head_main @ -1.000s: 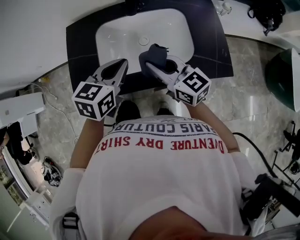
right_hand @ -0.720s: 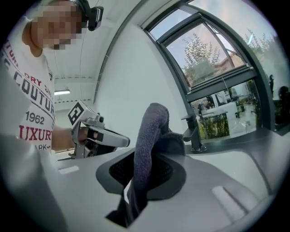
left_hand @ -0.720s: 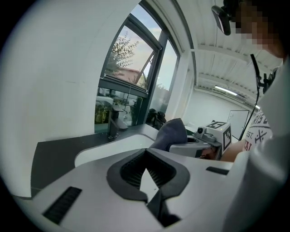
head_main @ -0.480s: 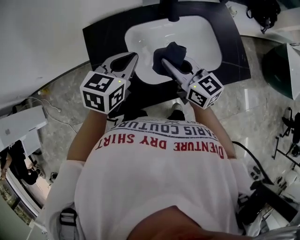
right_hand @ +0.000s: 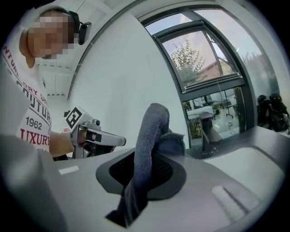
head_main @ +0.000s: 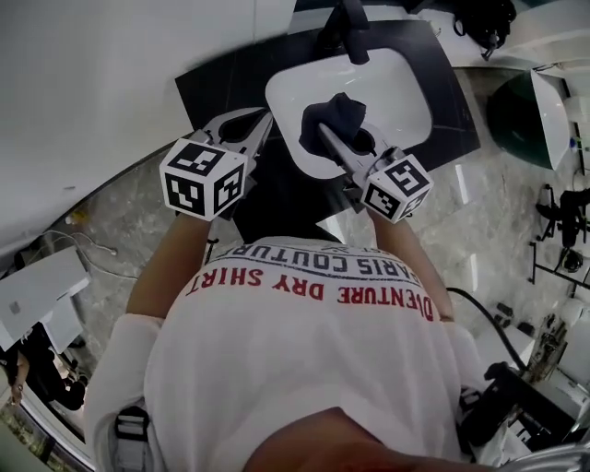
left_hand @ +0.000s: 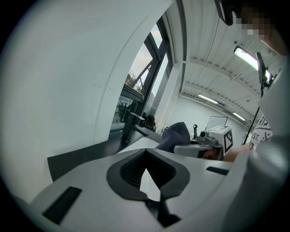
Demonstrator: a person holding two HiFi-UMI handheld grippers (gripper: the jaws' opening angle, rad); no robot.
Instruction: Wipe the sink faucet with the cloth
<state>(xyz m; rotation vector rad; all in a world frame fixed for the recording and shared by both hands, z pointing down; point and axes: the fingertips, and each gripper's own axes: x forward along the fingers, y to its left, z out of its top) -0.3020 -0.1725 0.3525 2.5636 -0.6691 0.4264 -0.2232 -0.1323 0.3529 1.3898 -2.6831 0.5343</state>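
A black faucet [head_main: 348, 28] stands at the back rim of the white sink [head_main: 406, 83], set in a dark counter. My right gripper [head_main: 320, 126] is shut on a dark blue cloth [head_main: 334, 112] and holds it over the basin, short of the faucet. In the right gripper view the cloth [right_hand: 152, 136] sticks up between the jaws, with the faucet [right_hand: 207, 131] beyond it to the right. My left gripper [head_main: 261, 118] hovers over the counter left of the basin, shut with nothing in it. In the left gripper view its jaws meet at the tips, and the faucet [left_hand: 133, 123] and the cloth [left_hand: 176, 135] lie ahead.
A white wall runs along the left of the counter [head_main: 217, 78]. A large window stands behind the faucet in the right gripper view. A green bin [head_main: 525, 115] sits on the marble floor at the right, with stands and cables [head_main: 562, 230] beyond it.
Both grippers have moved forward: the cloth went from the basin's front rim to over the basin, nearer the faucet, which has come into the head view. Neither grip has changed.
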